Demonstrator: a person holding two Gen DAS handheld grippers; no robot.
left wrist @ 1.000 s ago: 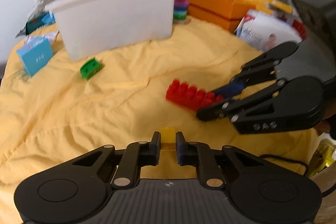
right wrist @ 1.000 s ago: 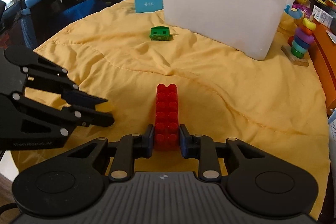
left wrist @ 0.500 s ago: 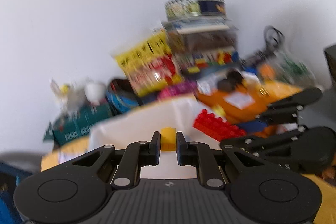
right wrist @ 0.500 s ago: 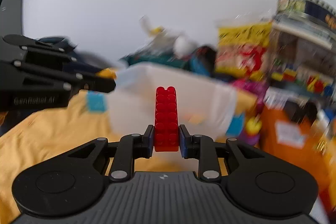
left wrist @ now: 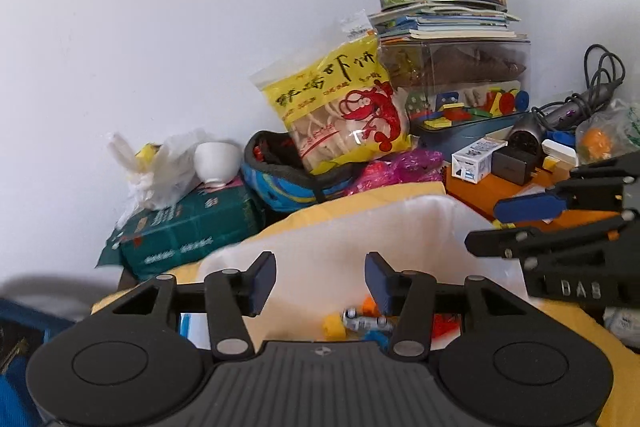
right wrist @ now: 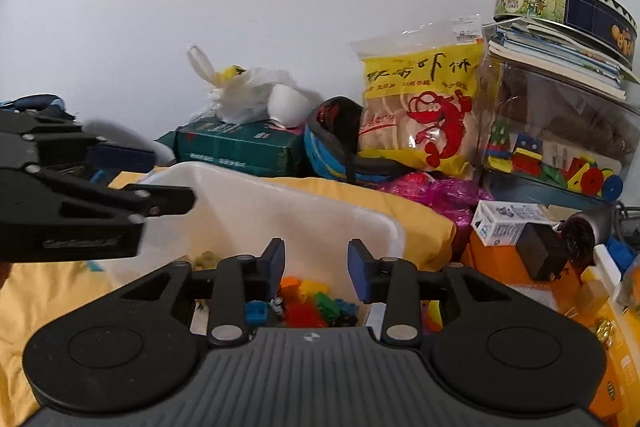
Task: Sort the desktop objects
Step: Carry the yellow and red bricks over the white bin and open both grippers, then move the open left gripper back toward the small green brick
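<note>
Both hand-held grippers, left point(left wrist: 320, 281) and right point(right wrist: 316, 269), gape empty above the bricks point(right wrist: 308, 301) in the white bin point(right wrist: 320, 215).

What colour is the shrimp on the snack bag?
Red, on a yellow snack bag; the right wrist view shows it best.

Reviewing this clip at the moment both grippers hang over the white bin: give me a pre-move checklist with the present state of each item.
1. Left gripper open and empty: ok, nothing sits between its blue pads.
2. Right gripper open and empty: ok, gap clear.
3. Both grippers over the white bin: ok, bin interior shows between each pair of fingers.
4. Bricks inside the bin: ok, the mixed pile of red, green, orange and blue pieces lies on its floor.
5. Grippers clear of each other: ok, they are apart in both views.
6. Objects left to sort on the yellow cloth: cannot tell, the front of the table is out of view.
</note>
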